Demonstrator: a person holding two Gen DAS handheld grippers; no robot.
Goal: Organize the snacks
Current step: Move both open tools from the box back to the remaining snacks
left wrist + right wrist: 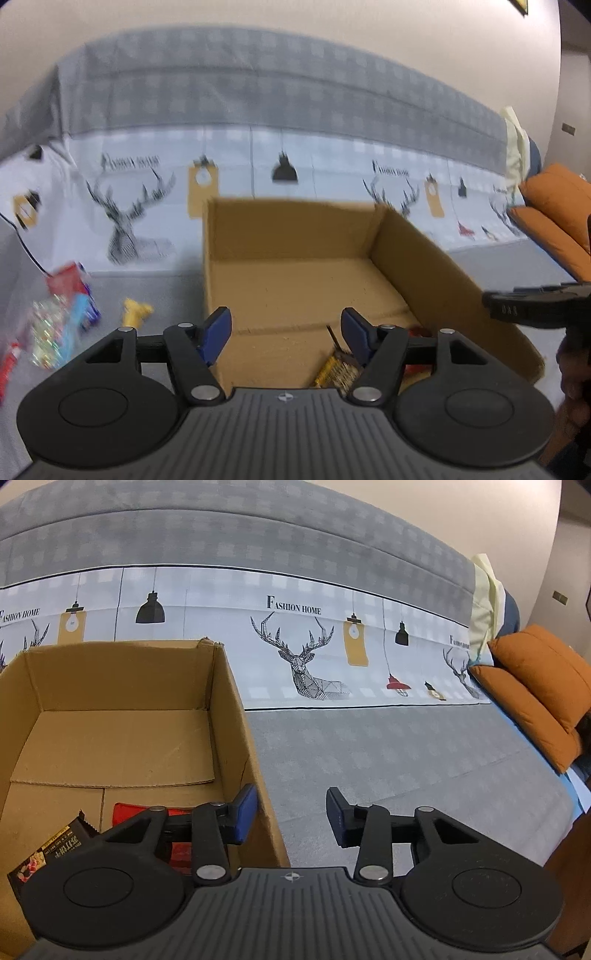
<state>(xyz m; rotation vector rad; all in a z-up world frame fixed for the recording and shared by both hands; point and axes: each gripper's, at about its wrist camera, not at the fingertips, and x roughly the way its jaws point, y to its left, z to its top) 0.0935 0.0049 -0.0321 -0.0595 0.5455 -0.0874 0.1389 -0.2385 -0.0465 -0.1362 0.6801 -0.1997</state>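
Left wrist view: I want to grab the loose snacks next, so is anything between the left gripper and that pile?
Nothing visible blocks it. The left gripper, open and empty, hangs over the cardboard box; the snack pile lies on the grey cover left of the box, in the open.

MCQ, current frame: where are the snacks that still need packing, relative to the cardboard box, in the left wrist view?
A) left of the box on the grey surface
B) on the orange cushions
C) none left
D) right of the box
A: the loose snack packets and a yellow packet lie on the grey surface left of the cardboard box; the right wrist view shows none on its right.
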